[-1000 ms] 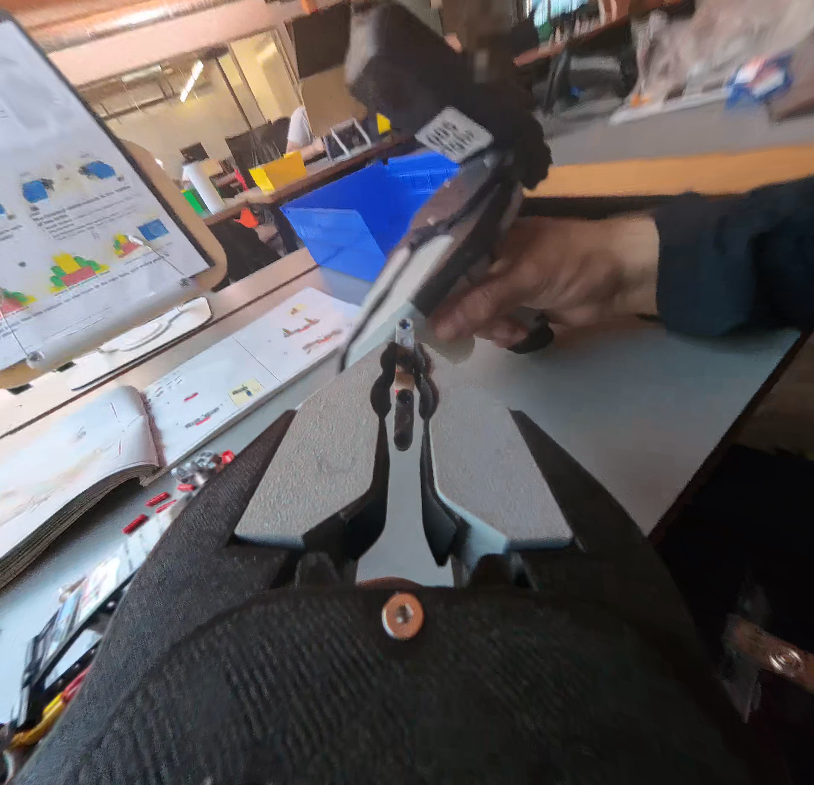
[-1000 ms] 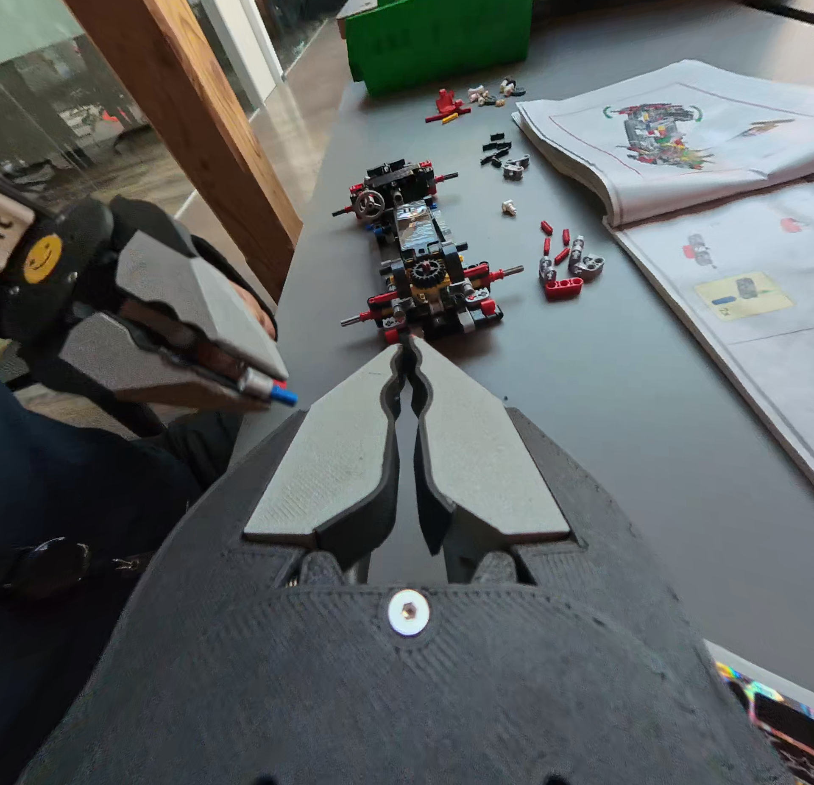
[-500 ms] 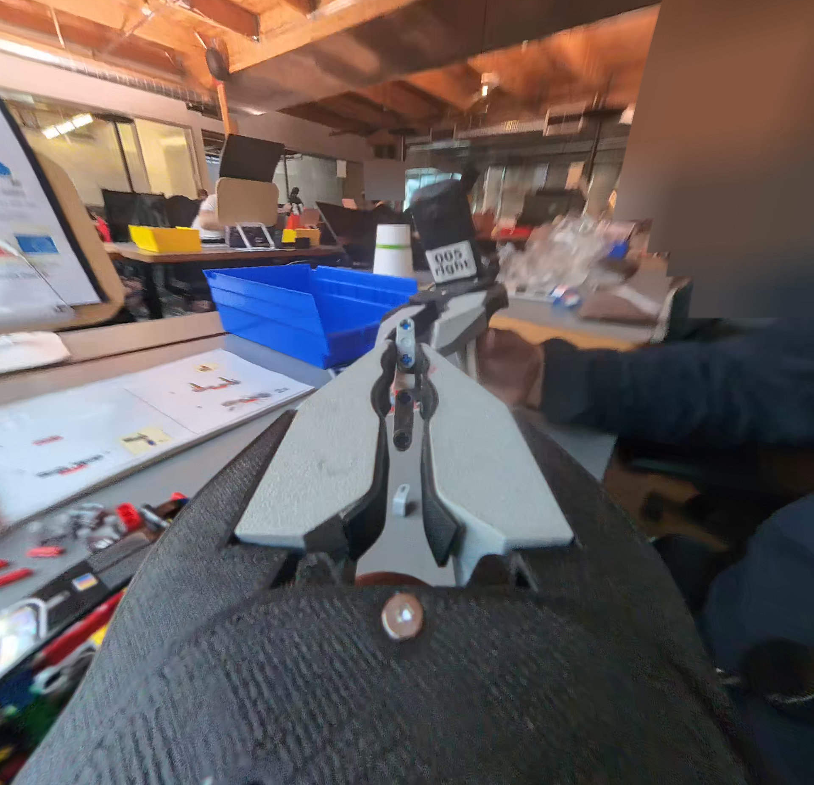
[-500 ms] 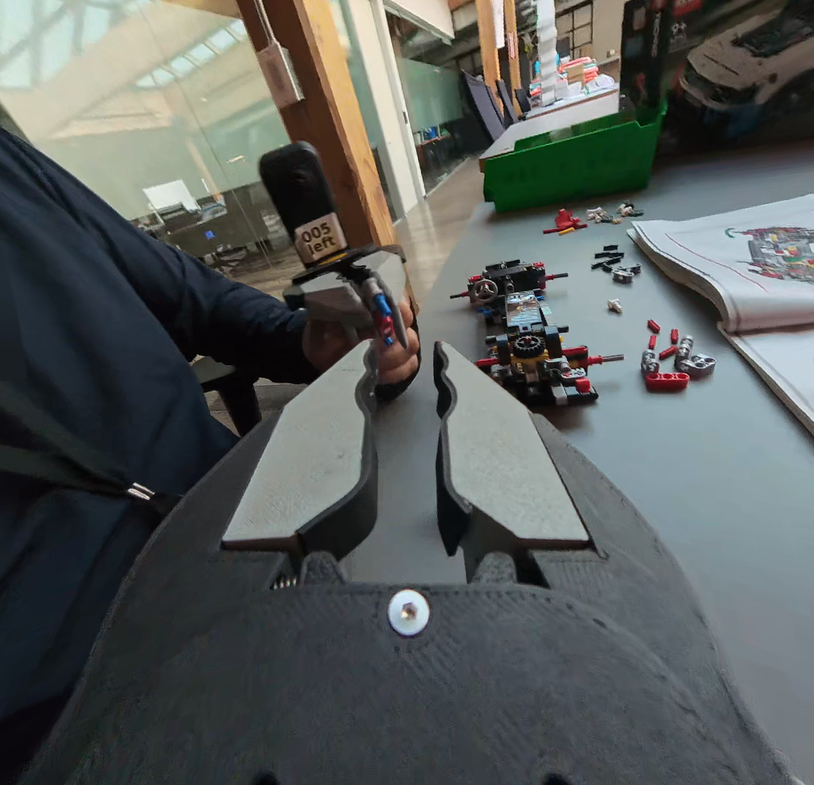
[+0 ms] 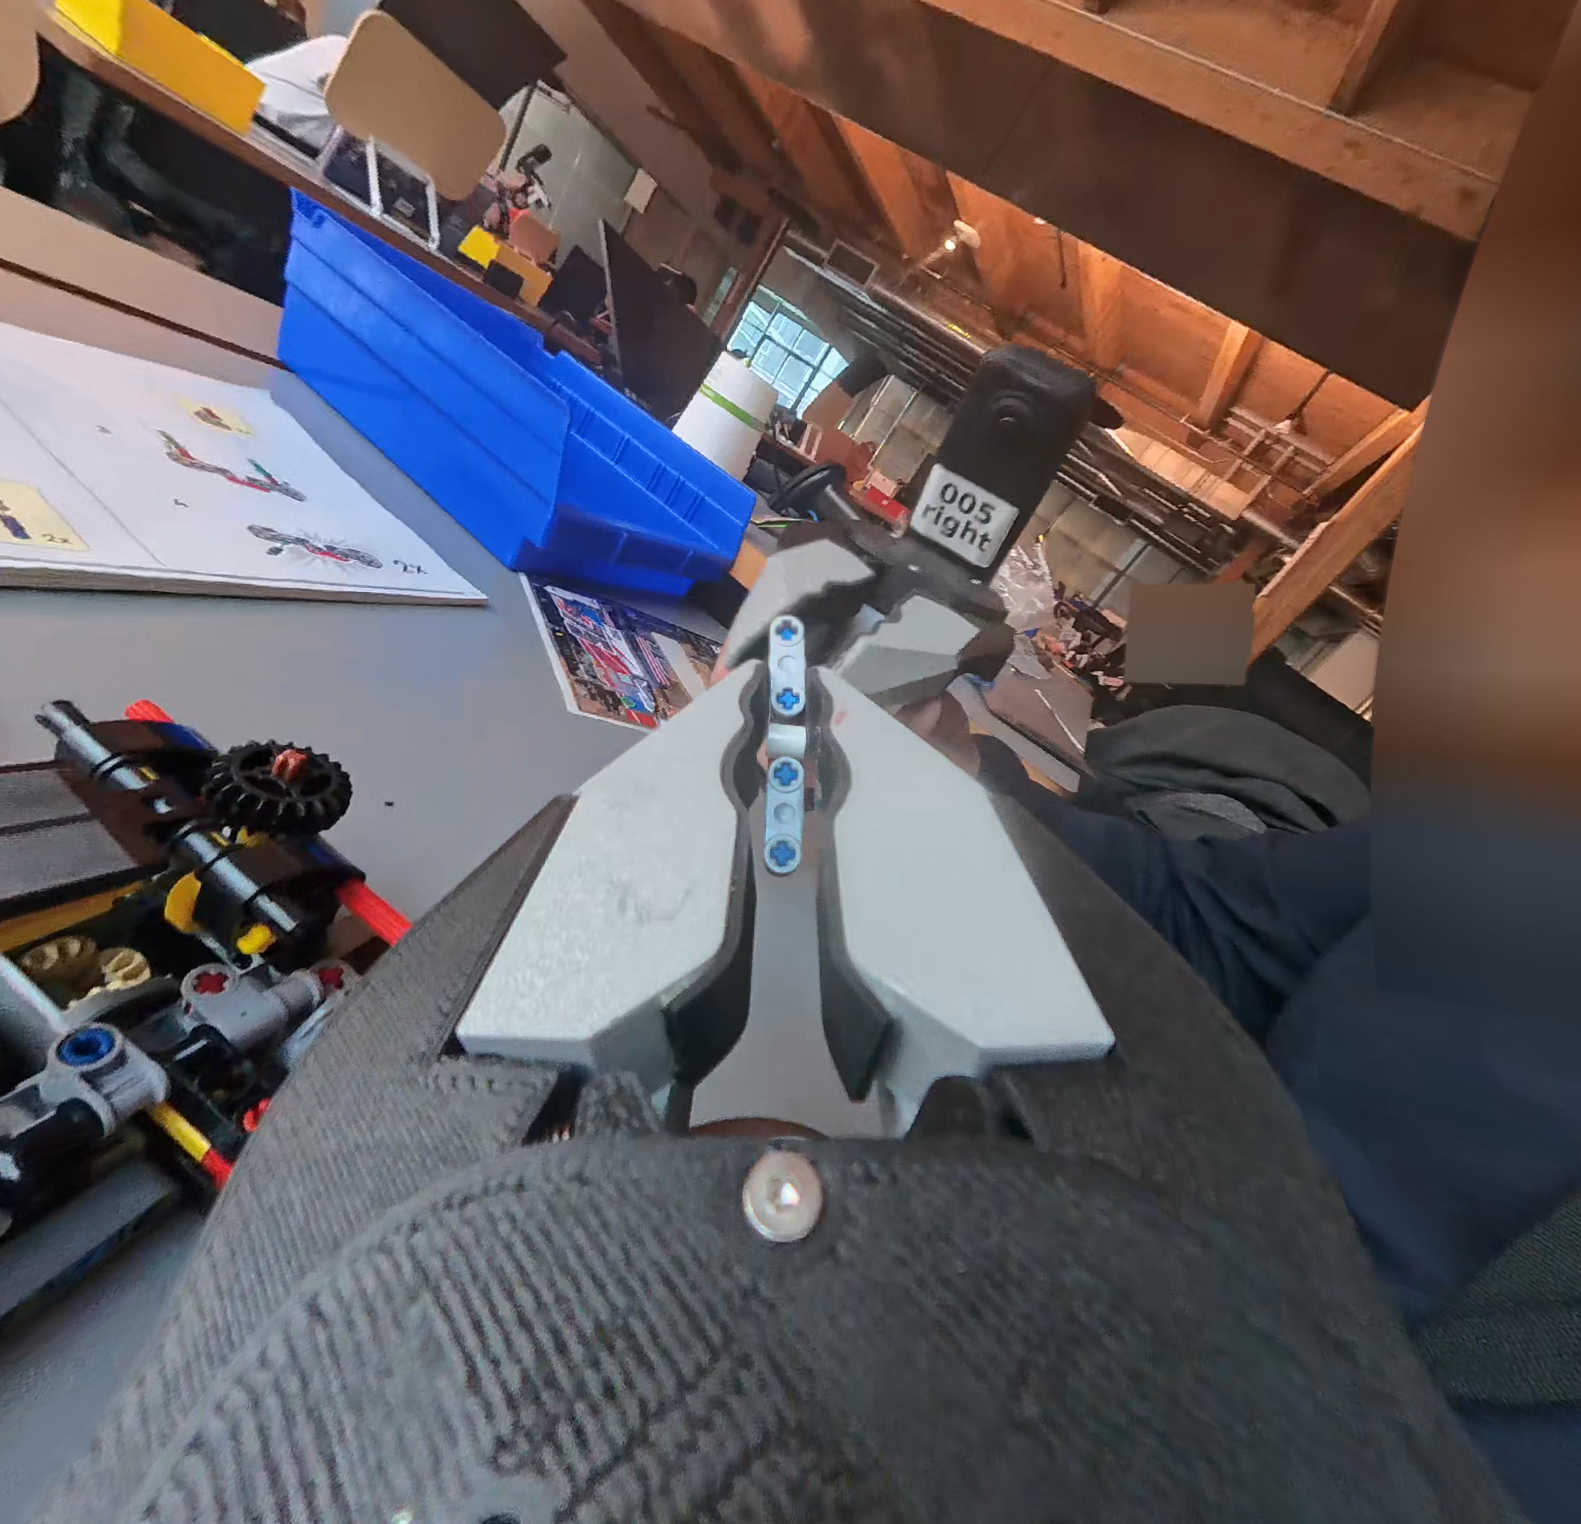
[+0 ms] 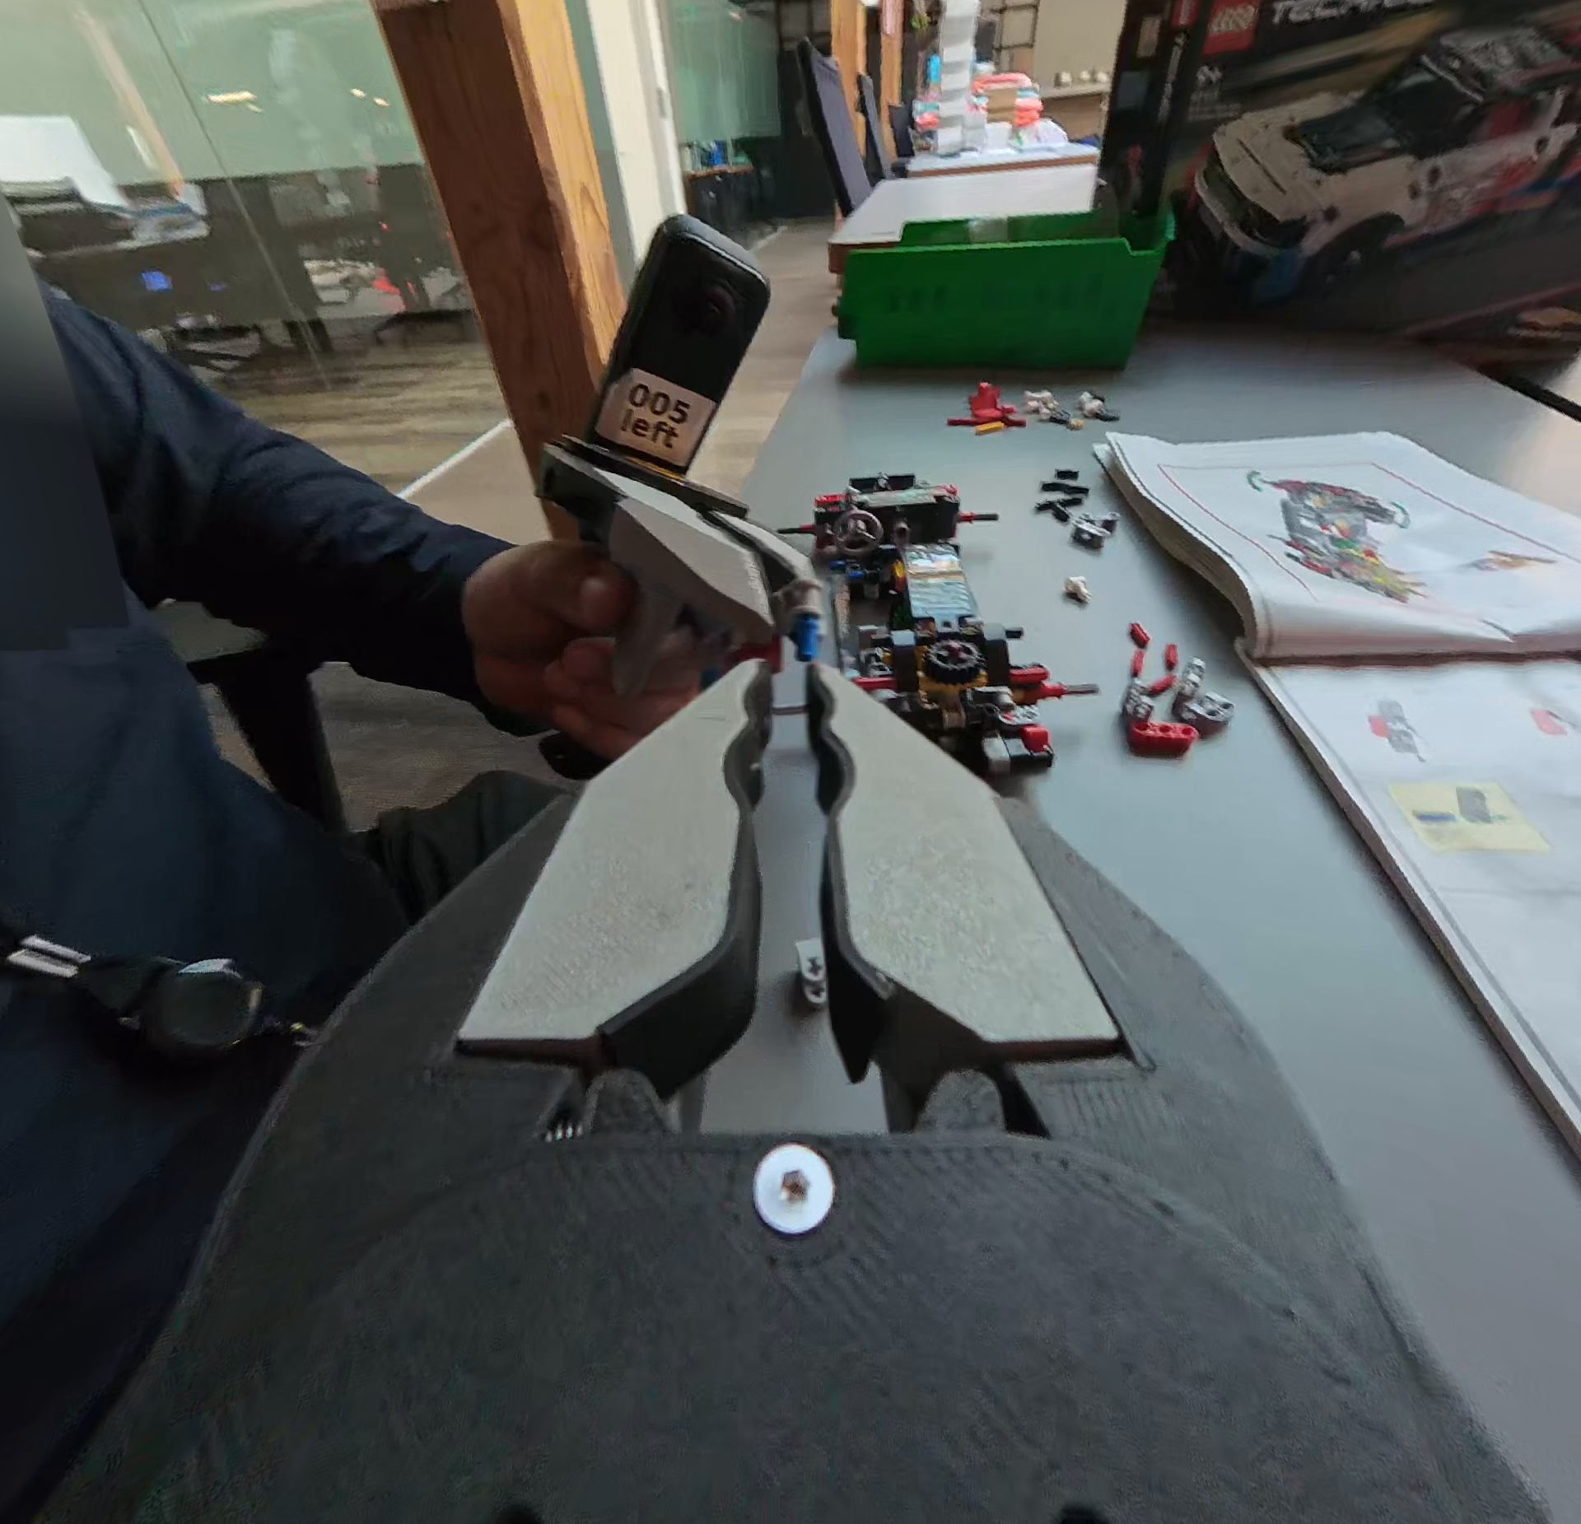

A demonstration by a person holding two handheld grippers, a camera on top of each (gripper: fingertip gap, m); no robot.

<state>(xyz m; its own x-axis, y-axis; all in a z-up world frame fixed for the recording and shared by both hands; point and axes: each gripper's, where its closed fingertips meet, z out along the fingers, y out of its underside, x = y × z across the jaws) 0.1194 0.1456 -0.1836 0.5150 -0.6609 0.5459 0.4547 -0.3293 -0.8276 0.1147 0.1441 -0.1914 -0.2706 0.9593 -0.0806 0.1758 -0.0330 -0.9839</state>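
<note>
- Left gripper (image 5: 787, 696) clamps a light-grey beam piece with blue pins (image 5: 785, 764), held in the air off the grey table (image 6: 1283, 841).
- Right gripper (image 6: 787, 679) parted, nothing in it (tips just beside the piece).
- Risk: a nudge from the right fingers (image 6: 753, 713) could twist the piece loose, dropping it near the model chassis (image 6: 932, 619).

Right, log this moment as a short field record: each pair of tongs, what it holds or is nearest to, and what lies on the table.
left tongs: shut on a light grey beam assembly with blue pins, raised above the table
right tongs: open, nothing between the fingers, tips close to the left tongs' assembly
table: grey
car chassis: partly built, on the table beyond the tongs
loose parts: red and grey, right of the chassis
instruction book: open
green bin: far end
</note>
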